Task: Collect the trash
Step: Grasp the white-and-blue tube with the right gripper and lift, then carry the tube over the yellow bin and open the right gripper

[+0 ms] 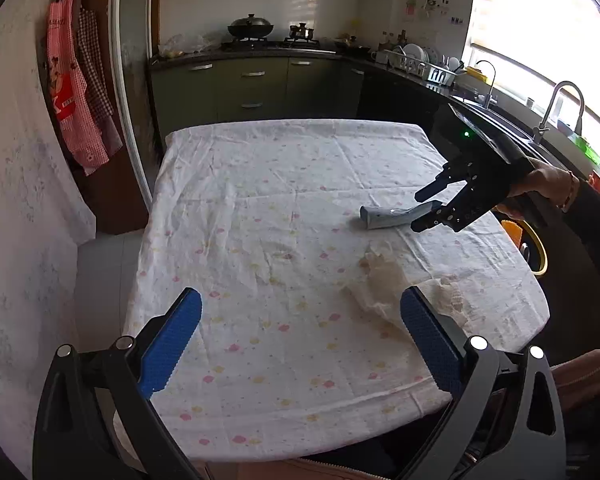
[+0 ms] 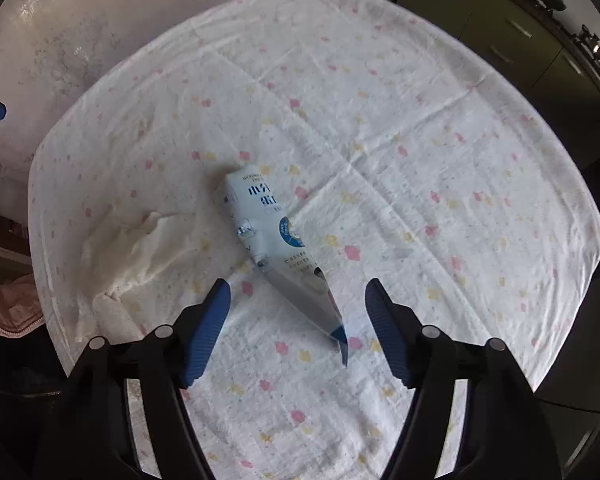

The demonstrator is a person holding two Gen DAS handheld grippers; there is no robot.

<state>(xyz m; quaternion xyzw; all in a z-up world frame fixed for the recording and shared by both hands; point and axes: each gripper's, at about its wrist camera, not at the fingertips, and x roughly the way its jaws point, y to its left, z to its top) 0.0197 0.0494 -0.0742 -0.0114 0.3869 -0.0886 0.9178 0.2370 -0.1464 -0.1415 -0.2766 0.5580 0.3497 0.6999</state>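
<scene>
Left view: my left gripper [image 1: 300, 344] hangs open just short of the crumpled, stained white tissue [image 1: 380, 280] on the floral-clothed bench [image 1: 260, 208].

Right view: my right gripper [image 2: 298, 320] stands open astride the flattened pale-blue printed packet [image 2: 268, 232], beside that tissue [image 2: 140, 248]; I should sink squarely before pinching its foil tail.

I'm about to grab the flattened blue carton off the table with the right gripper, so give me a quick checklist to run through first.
1. Right gripper open: ok, nothing pinched.
2. Carton between its fingers: ok, the pointed near end lies in the gap.
3. Pads touching carton: not ok, apart on both sides.
4. Carton free of other trash: ok, the crumpled tissue lies beside it, apart.
5. Left gripper out of the way: ok, open, empty, near the tissue.
6. Trash bin ready: cannot tell, none clearly seen.
</scene>
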